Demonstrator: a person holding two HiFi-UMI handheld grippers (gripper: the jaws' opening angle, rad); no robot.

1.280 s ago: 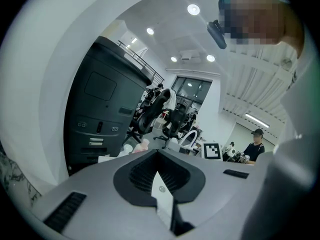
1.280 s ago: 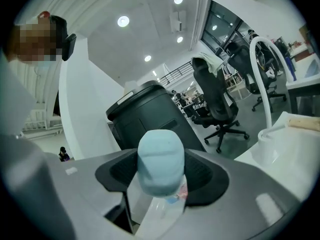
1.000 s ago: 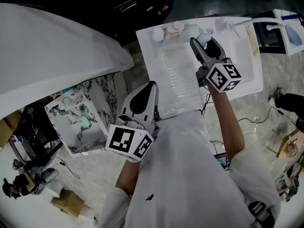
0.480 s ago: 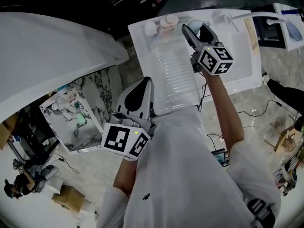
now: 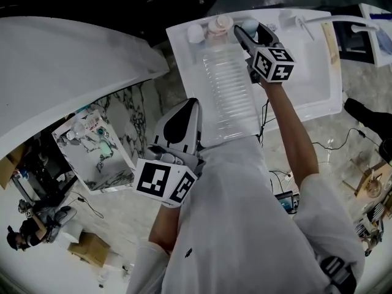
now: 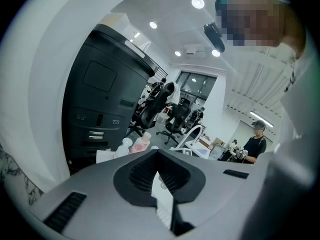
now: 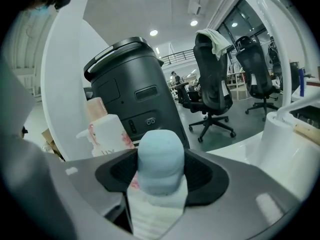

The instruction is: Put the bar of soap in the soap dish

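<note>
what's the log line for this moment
right gripper: shut on soap bar | position: beside bottles on sink | left gripper: shut, empty

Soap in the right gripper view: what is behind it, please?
Behind the soap, to its left, stands a white bottle, and further back a black machine. The soap covers whatever is directly behind it.

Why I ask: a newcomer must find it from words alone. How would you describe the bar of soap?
Find the white sink unit with its ridged draining board; a bottle stands at its far edge. Beside that, the right gripper holds the bar of soap between its jaws. It is the only pale blue, rounded lump there; the bottle is white with pink print.
</note>
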